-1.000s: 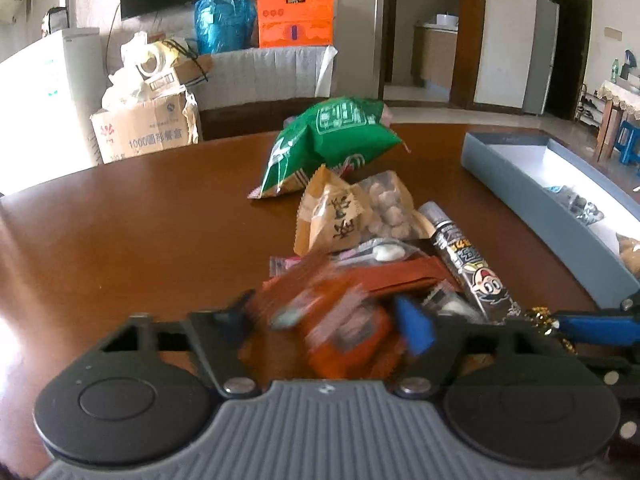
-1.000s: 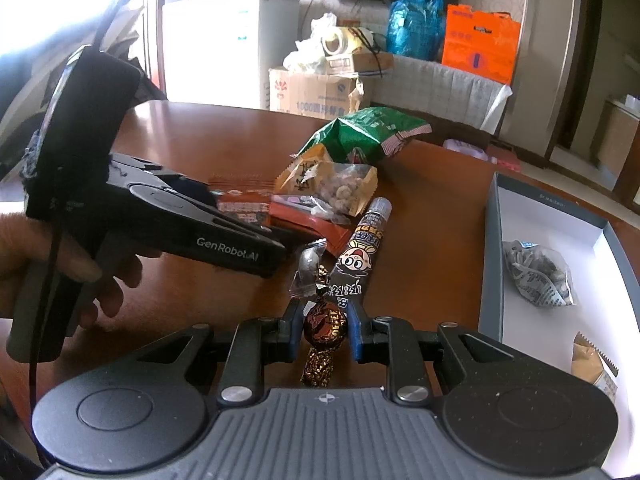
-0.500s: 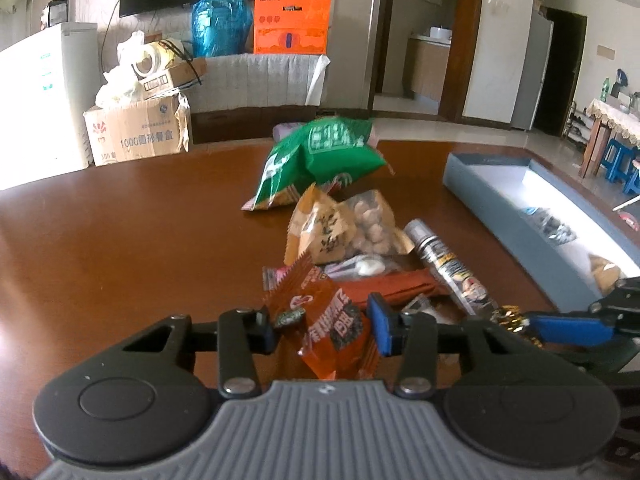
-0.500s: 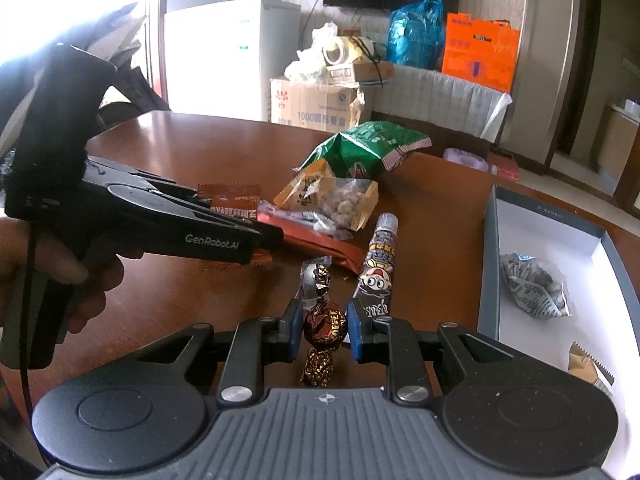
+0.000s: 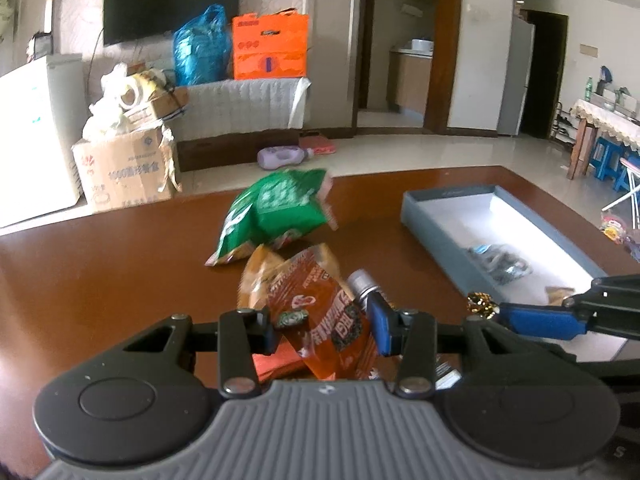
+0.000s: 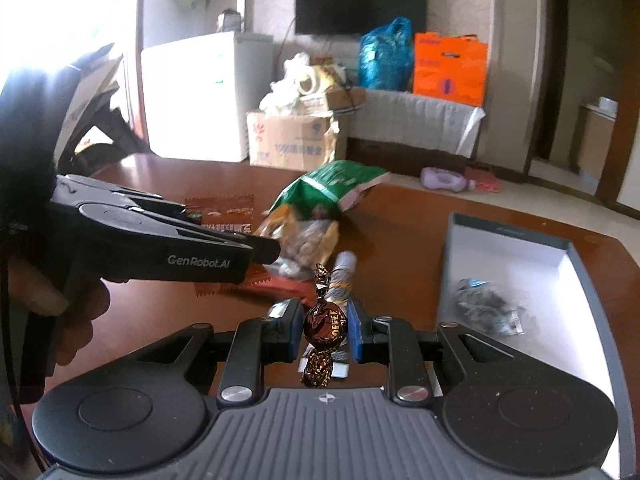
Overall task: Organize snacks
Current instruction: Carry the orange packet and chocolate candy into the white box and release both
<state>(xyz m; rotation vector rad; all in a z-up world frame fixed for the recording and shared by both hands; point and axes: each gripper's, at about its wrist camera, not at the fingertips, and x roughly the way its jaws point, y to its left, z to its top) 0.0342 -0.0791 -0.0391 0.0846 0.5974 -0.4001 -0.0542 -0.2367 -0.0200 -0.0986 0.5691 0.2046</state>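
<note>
The left gripper point(image 5: 326, 330) clamps an orange packet point(image 5: 332, 316), the right gripper point(image 6: 324, 330) a wrapped toffee point(image 6: 325, 325); both probably go next to the grey box point(image 6: 500, 236) on the right.

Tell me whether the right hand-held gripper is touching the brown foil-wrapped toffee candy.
Touching. The right wrist view shows the brown foil-wrapped toffee candy pinched between both blue pads of the right hand-held gripper, held clear of the table.

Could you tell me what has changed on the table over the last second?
The left gripper closed its jaws on the orange snack packet and lifted it. The right gripper also rose, still clamping the wrapped candy. The green bag and grey box stayed put.
</note>
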